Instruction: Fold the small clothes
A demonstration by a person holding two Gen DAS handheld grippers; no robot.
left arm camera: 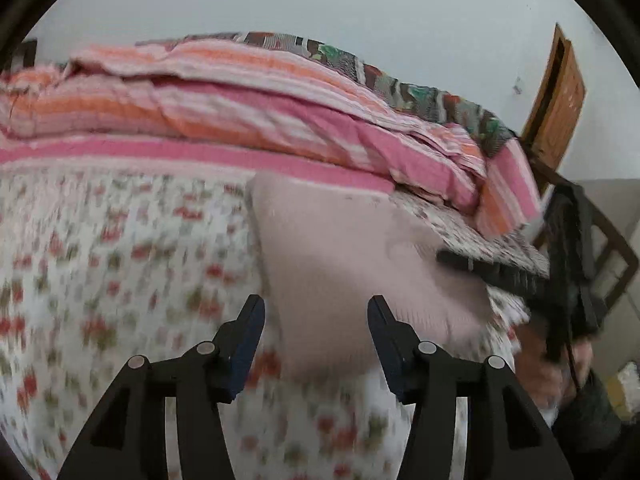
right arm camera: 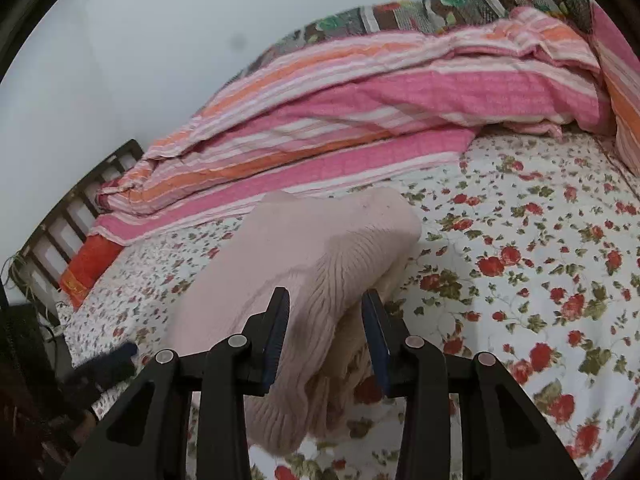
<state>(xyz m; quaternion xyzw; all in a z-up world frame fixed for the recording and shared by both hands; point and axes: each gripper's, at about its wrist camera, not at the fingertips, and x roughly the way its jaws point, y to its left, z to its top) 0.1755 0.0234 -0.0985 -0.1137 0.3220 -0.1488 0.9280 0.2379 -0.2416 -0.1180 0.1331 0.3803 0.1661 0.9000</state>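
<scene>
pale pink ribbed knit garment (right arm camera: 320,256) on floral bed sheet (right arm camera: 520,280) | right hand-held gripper (right arm camera: 326,300) narrowly grips its near folded edge | long axis runs away-left | left hand-held gripper (left arm camera: 316,306) half-open, empty, just short

Soft, even daylight fills both views, with no glare. The left wrist view is smeared by motion blur: the floral sheet (left arm camera: 120,264) and the pink knit (left arm camera: 340,264) on it lose detail. The right wrist view is sharper; a faint shadow lies on the sheet beside the knit. Fisheye bends the edges, with black corners.
</scene>
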